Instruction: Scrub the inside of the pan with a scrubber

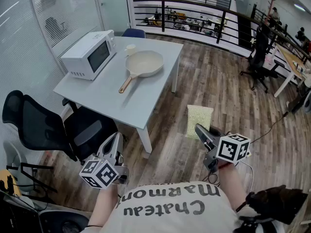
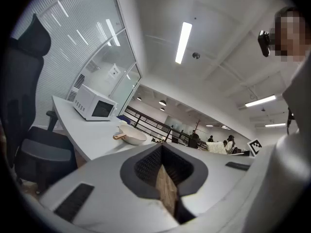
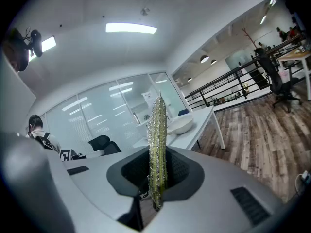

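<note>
A cream pan (image 1: 144, 63) with a wooden handle lies on the grey table (image 1: 97, 93), far ahead of both grippers; it also shows small in the left gripper view as the pan (image 2: 132, 136) and in the right gripper view as the pan (image 3: 181, 125). My right gripper (image 1: 200, 129) is shut on a yellow-green scrubber (image 1: 199, 120), held out over the wooden floor. The scrubber (image 3: 157, 130) stands edge-on between the right gripper's (image 3: 157, 178) jaws. My left gripper (image 1: 114, 143) is low at the left, near the black chair. It (image 2: 166, 186) is shut with nothing in it.
A white microwave (image 1: 90, 55) and a small white cup (image 1: 130, 49) share the table with the pan. A black office chair (image 1: 58, 125) stands at the table's near left edge, a blue chair (image 1: 133, 32) behind it. A railing (image 1: 194, 8) runs along the back.
</note>
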`<action>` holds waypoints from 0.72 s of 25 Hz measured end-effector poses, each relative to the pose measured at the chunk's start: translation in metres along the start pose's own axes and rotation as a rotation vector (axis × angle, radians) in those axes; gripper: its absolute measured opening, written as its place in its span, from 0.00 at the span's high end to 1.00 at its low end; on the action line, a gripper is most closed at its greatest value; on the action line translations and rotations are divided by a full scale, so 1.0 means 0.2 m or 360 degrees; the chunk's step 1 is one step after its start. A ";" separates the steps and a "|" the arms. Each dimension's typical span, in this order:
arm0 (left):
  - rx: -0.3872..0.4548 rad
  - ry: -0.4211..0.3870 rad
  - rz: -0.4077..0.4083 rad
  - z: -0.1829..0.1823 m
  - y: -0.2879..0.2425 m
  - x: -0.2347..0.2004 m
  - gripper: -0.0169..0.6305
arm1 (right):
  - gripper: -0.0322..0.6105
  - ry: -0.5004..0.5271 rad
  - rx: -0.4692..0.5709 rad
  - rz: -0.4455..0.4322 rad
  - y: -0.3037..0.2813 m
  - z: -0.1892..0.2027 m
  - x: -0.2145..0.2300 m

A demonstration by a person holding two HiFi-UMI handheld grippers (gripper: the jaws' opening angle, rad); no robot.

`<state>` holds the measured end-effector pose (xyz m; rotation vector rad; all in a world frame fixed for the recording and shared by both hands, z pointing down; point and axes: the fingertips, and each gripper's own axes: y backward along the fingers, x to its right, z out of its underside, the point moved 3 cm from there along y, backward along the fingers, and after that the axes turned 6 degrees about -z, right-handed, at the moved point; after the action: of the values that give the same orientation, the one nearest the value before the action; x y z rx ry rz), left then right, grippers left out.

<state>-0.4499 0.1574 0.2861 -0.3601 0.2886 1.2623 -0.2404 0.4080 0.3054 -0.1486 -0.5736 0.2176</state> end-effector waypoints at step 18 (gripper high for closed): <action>0.0039 0.0062 0.0072 -0.01 -0.04 -0.02 0.99 | 0.86 -0.0094 -0.0059 0.0072 -0.03 0.08 0.09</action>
<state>-0.4429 0.1518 0.2867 -0.3588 0.3469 1.2964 -0.2336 0.4083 0.3283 -0.1915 -0.6338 0.2563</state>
